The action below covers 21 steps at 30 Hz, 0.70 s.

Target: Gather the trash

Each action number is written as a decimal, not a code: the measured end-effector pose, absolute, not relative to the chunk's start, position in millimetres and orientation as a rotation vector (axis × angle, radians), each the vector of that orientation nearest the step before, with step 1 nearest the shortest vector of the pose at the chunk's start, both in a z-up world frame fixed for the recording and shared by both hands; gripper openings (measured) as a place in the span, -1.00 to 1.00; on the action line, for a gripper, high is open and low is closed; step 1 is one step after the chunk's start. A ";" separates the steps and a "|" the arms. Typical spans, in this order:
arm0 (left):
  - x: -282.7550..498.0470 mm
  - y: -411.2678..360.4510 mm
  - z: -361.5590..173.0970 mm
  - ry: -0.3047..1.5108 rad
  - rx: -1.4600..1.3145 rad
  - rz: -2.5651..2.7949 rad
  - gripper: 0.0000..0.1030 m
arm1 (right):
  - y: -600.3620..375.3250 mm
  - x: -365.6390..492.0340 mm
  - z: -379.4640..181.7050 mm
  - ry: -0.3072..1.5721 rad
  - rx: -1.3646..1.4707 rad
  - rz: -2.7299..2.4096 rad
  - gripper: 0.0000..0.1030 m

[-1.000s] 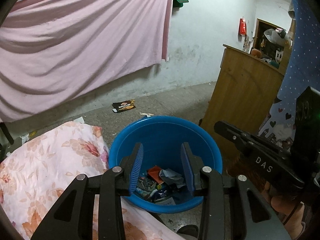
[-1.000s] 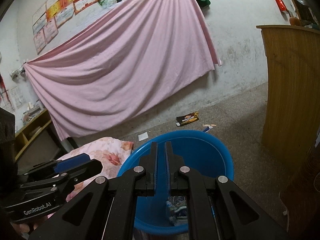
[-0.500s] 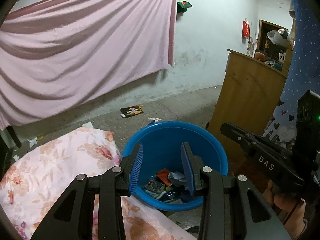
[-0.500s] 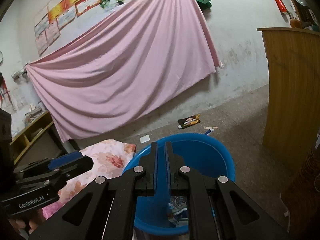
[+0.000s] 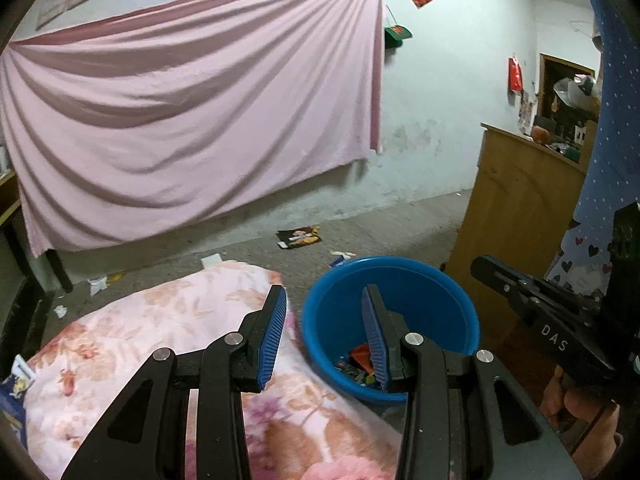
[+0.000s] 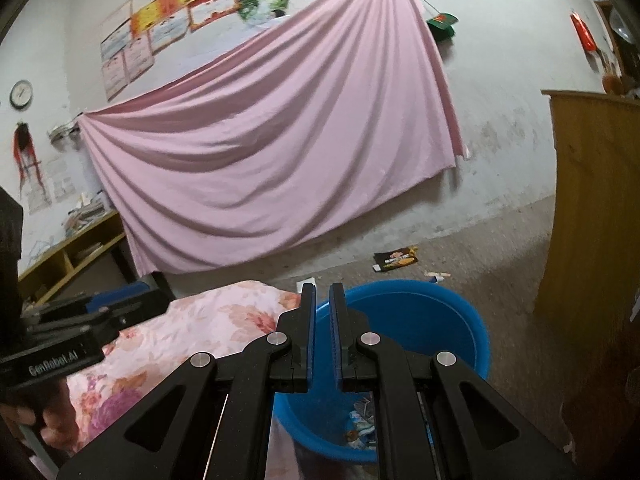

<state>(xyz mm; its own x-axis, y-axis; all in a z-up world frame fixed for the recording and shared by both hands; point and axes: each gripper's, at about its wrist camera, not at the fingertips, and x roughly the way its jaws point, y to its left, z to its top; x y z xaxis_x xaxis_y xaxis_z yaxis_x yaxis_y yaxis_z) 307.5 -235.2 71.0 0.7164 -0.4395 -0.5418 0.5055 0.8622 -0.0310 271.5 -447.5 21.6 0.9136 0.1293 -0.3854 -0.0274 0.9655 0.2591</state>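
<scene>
A blue plastic basin (image 5: 420,280) stands on the floor with several wrappers (image 5: 358,364) in its bottom; it also shows in the right wrist view (image 6: 440,312). My left gripper (image 5: 325,298) is open and empty, held above the basin's left rim and the edge of the floral quilt (image 5: 160,328). My right gripper (image 6: 322,294) is shut and empty, above the basin's left rim. A dark snack wrapper (image 5: 300,237) lies on the floor beyond the basin, also seen in the right wrist view (image 6: 396,258). Small paper scraps (image 5: 98,282) lie near the wall.
A pink sheet (image 5: 192,120) hangs on the back wall. A wooden cabinet (image 5: 516,216) stands right of the basin. The floral quilt (image 6: 192,328) lies left of the basin. A low yellow shelf (image 6: 68,256) stands at the far left.
Both grippers have lifted and swung left, so the basin now sits lower right and more quilt shows. The left jaws stay open and the right jaws stay shut.
</scene>
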 end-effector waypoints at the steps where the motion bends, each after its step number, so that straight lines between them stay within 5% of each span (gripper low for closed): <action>1: 305.5 -230.3 72.5 0.563 0.122 -0.516 -0.33 | -443.8 270.1 22.8 0.407 0.245 0.085 -0.89; 7: 288.3 -201.0 84.1 0.526 0.087 -0.468 -0.07 | -430.6 262.7 27.6 0.396 0.220 0.094 -0.85; 11: 273.4 -178.8 91.0 0.499 0.049 -0.435 0.20 | -422.8 253.6 30.7 0.384 0.219 0.097 -0.35; 15: 257.4 -154.0 95.7 0.475 0.004 -0.411 0.27 | -412.8 241.4 36.8 0.359 0.194 0.080 -0.15; 17: 249.8 -144.1 97.9 0.466 -0.006 -0.392 0.52 | -408.5 236.1 39.6 0.349 0.175 0.072 -0.14; 21: 225.4 -125.9 101.5 0.411 -0.021 -0.353 0.73 | -399.1 225.8 43.7 0.339 0.162 0.077 -0.01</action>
